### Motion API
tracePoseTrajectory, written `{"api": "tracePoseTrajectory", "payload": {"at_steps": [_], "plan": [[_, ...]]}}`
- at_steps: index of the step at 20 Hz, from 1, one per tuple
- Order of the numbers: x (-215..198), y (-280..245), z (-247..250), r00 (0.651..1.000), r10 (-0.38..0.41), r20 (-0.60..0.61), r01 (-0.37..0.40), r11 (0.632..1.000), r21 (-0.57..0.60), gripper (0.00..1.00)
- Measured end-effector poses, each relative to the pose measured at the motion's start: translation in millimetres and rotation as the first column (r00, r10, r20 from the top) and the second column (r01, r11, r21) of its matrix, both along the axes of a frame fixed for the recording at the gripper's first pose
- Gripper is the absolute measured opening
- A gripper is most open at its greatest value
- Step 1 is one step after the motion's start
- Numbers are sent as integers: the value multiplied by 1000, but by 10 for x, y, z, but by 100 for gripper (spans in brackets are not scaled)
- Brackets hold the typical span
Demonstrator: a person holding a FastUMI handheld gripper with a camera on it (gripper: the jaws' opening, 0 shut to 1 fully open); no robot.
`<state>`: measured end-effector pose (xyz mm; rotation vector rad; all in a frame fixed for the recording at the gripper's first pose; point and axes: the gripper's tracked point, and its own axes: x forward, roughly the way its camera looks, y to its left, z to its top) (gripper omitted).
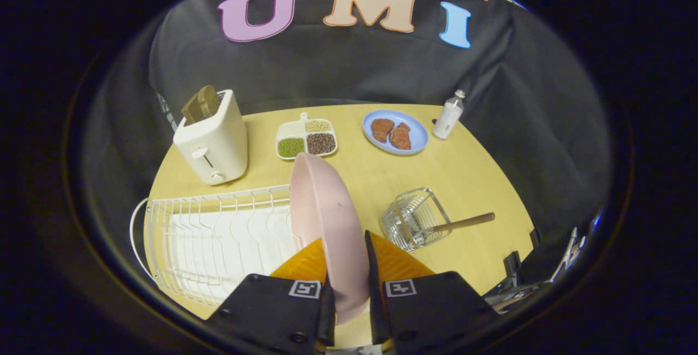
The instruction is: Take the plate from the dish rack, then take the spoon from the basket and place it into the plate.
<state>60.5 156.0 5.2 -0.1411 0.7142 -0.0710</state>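
— Pink plate (327,218), where is it?
— Standing on edge at the dish rack (218,240), clamped by the hand-held gripper (347,262).
— And the spoon (461,222)?
— In the basket (414,218), on the surface (474,169).

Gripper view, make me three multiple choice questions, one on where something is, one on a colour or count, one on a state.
1. Where does the wooden-handled spoon lie?
A. in the wire basket
B. on the blue plate
C. in the toaster

2. What colour is the plate between the fingers?
A. green
B. pink
C. black

3. What is the hand-held gripper doing?
A. open above the table
B. shut on the spoon
C. shut on the plate, held on edge beside the dish rack

Answers: 1 A, its handle juts from the basket. 2 B, its face is pink. 3 C, both fingers press the plate's rim.
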Motion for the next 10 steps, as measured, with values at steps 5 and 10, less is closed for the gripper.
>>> {"api": "tracePoseTrajectory", "payload": {"at_steps": [5, 10], "plan": [[21, 140, 99, 999, 16, 30, -14, 998, -67, 28], [59, 285, 169, 998, 54, 45, -46, 987, -153, 28]]}}
